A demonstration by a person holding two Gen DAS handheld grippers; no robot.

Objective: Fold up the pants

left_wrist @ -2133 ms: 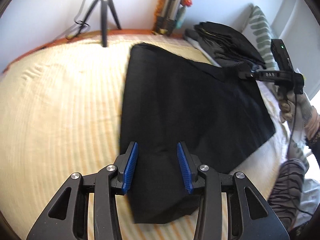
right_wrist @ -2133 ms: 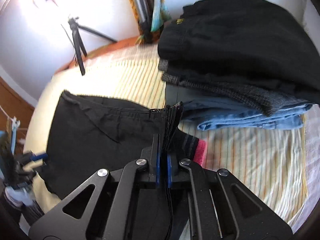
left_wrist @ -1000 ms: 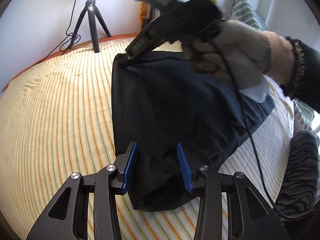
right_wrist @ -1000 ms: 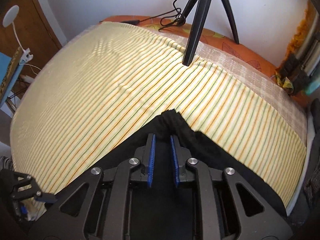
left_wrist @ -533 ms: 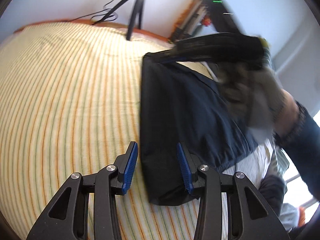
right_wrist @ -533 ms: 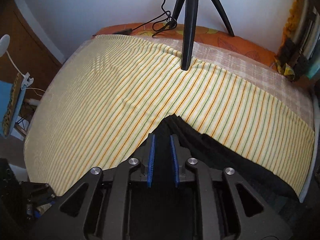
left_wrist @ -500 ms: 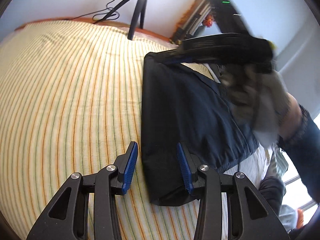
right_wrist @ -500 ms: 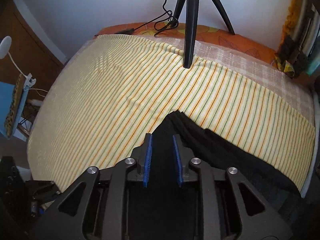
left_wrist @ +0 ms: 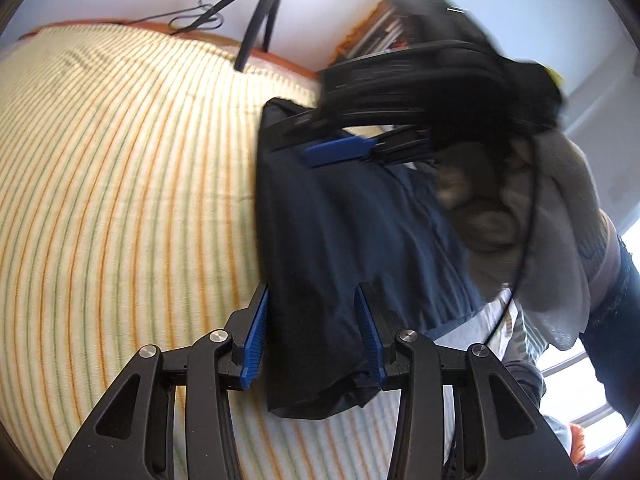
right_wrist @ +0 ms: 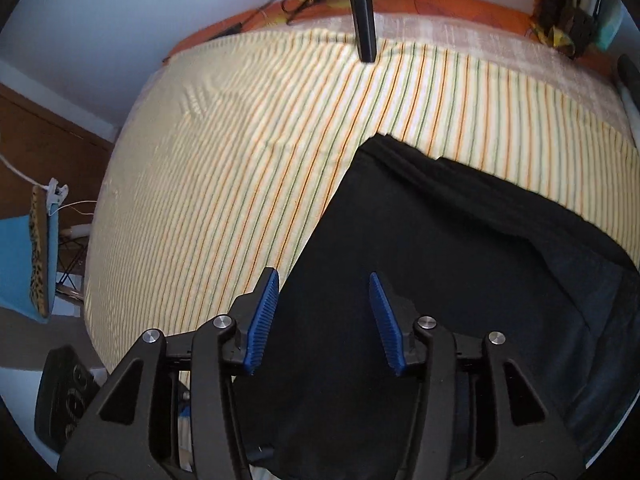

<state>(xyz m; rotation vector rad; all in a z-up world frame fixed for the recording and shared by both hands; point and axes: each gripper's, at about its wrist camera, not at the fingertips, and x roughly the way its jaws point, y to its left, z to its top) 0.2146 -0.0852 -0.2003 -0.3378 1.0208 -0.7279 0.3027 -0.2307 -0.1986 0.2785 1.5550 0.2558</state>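
Note:
The black pants (left_wrist: 344, 240) lie folded on the striped yellow bedsheet (left_wrist: 120, 184). My left gripper (left_wrist: 314, 328) is open, its blue pads on either side of the near end of the pants. My right gripper (right_wrist: 324, 316) is open and empty above the far corner of the pants (right_wrist: 460, 280). In the left wrist view the right gripper (left_wrist: 340, 150) shows blurred over the far end of the pants, held by a gloved hand (left_wrist: 520, 216).
A black tripod (right_wrist: 362, 8) stands on the bed's far side, seen also in the left wrist view (left_wrist: 260, 12). An orange bed edge (right_wrist: 440, 4) runs along the wall. A blue item (right_wrist: 24, 256) hangs left of the bed.
My right gripper has opened and let go of the pants corner, which now lies on the sheet. The left gripper has stayed open at the near end.

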